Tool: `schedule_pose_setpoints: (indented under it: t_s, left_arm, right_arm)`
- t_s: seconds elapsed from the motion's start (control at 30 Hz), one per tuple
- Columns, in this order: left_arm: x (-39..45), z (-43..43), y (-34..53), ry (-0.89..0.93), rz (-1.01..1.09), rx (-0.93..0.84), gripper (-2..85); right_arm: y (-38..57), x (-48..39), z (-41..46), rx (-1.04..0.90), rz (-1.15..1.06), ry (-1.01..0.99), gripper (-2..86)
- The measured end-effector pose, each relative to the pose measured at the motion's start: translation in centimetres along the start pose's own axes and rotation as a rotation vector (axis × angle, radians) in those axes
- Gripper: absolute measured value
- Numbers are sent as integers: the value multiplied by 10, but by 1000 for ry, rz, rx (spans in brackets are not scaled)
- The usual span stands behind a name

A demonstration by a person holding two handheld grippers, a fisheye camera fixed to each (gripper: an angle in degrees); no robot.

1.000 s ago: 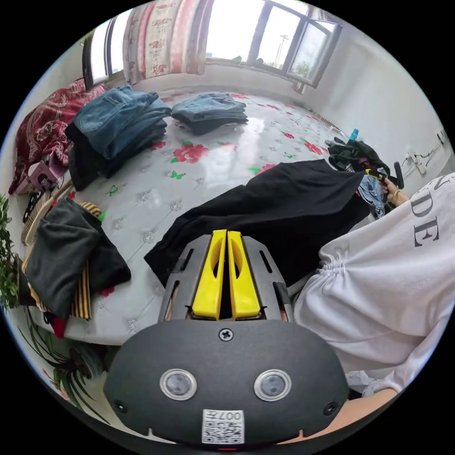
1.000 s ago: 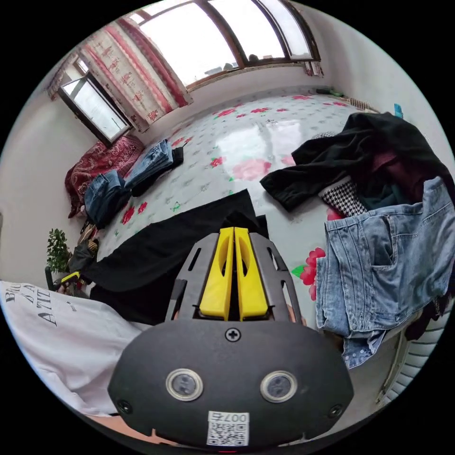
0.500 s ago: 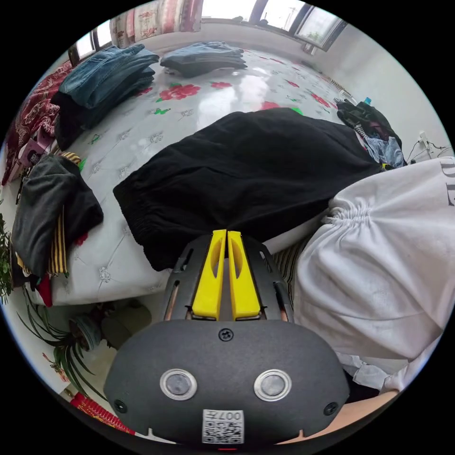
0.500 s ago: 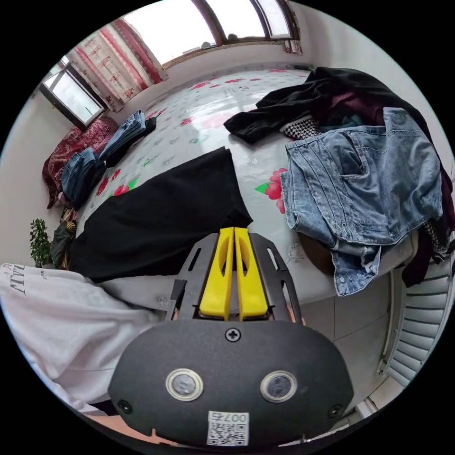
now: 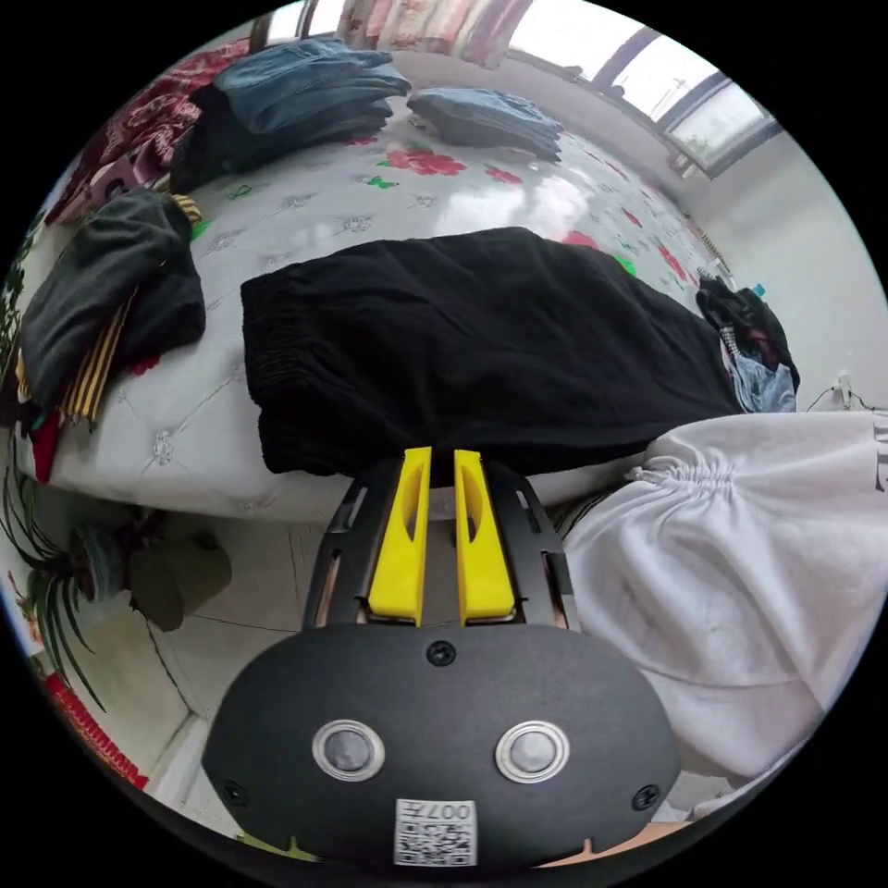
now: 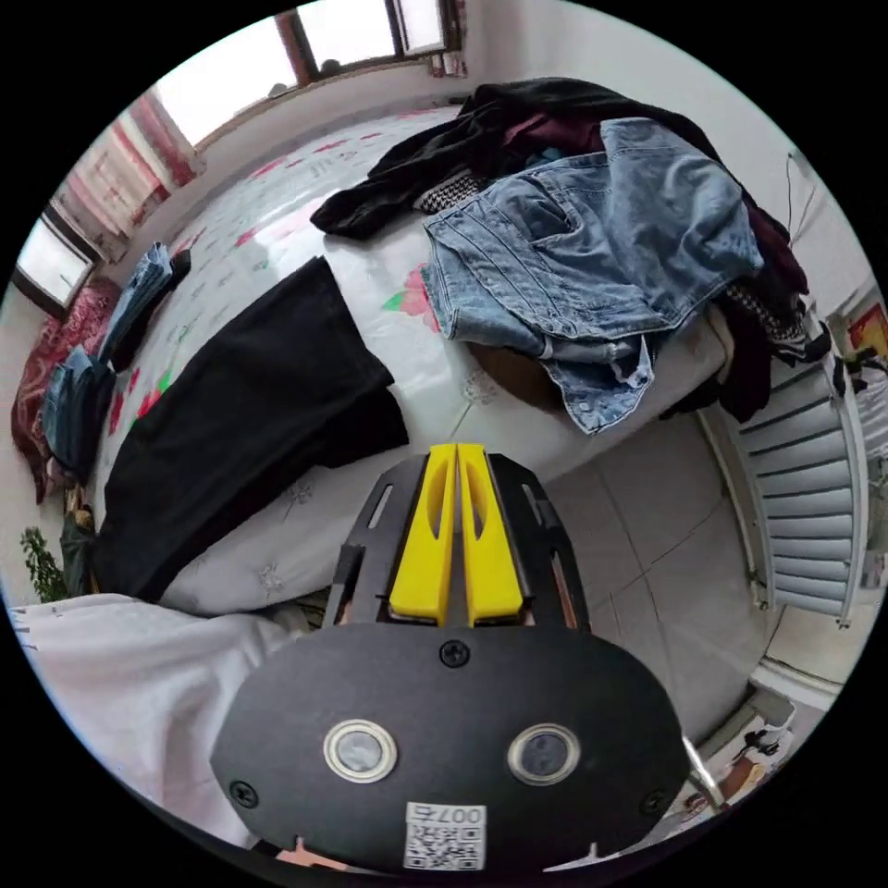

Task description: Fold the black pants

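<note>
The black pants [image 5: 481, 342] lie flat along the near side of the flowered bed [image 5: 388, 208]. Their elastic waistband is toward the left in the left gripper view, and the leg ends [image 6: 361, 407] are in the right gripper view. My left gripper [image 5: 442, 455] hovers just off the bed's near edge, in front of the pants. Its yellow jaws are a little apart and hold nothing. My right gripper [image 6: 456, 450] hangs beyond the bed edge near the leg ends. Its jaws are together and empty.
A heap of unfolded clothes topped by light blue jeans [image 6: 592, 250] lies on the bed by the leg ends. Folded jeans stacks [image 5: 296, 92] and a dark striped pile [image 5: 102, 277] lie beyond the waistband. A person's white shirt [image 5: 740, 555], a plant [image 5: 55, 573], tiled floor [image 6: 647, 518] and a radiator [image 6: 805, 499] surround the bed.
Both grippers have drawn back from the pants past the bed's near edge. The pants, lifted a second ago, now lie flat. The left jaws have parted slightly.
</note>
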State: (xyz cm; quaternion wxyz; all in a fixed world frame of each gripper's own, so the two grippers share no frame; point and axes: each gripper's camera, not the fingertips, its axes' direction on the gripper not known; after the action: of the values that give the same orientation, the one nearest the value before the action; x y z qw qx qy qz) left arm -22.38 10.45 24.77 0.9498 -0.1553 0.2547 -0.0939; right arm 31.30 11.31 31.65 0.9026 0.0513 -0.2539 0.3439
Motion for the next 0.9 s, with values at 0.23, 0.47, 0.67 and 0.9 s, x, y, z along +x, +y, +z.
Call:
schedule_pose_setpoints:
  t_s: [0.23,0.47,0.67,0.9]
  left_arm:
    - [-70,-10,46,188,-382,182,48]
    - [-109,-4,60,324,-648,349,53]
    - [-132,17,82,477,-839,442,62]
    - [-143,27,83,486,-858,453,64]
  right_arm:
    - [2,53,17,108,267,-419,66]
    - [-21,54,54,-55,453,-546,78]
    - [-23,24,-7,180,111,-461,33]
    - [-5,52,14,60,225,-311,77]
